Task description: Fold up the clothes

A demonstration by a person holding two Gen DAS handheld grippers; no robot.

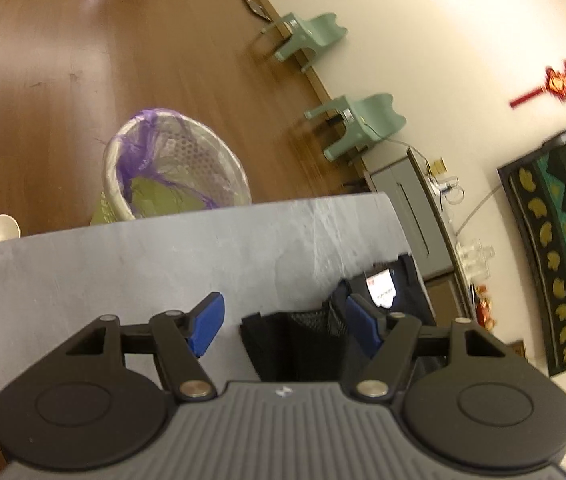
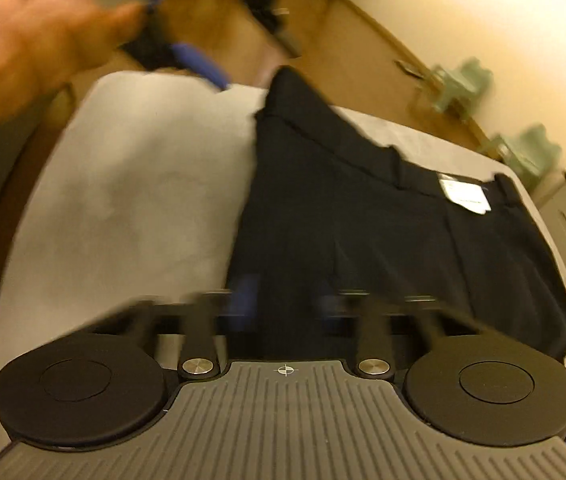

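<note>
Grey bench [image 2: 131,184] carries the black trousers [image 2: 363,216], its white label [image 2: 465,196] at the far end. Left claw [image 1: 283,326] gapes empty over the near hem. Right claw [image 2: 283,304] is blurred; fingers look parted, so I cannot tell. Best to steady it, then pinch the hem squarely.

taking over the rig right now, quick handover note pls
Left gripper: open, empty, above the grey table, beside the black garment with a white label.
Right gripper: blurred, jaws look apart, low over the garment's near edge; no clear grip.
Garment: spread across one side of the table, label up.
Done: laid out.
Left: the folding; no finished fold shows, though blur limits this.
</note>
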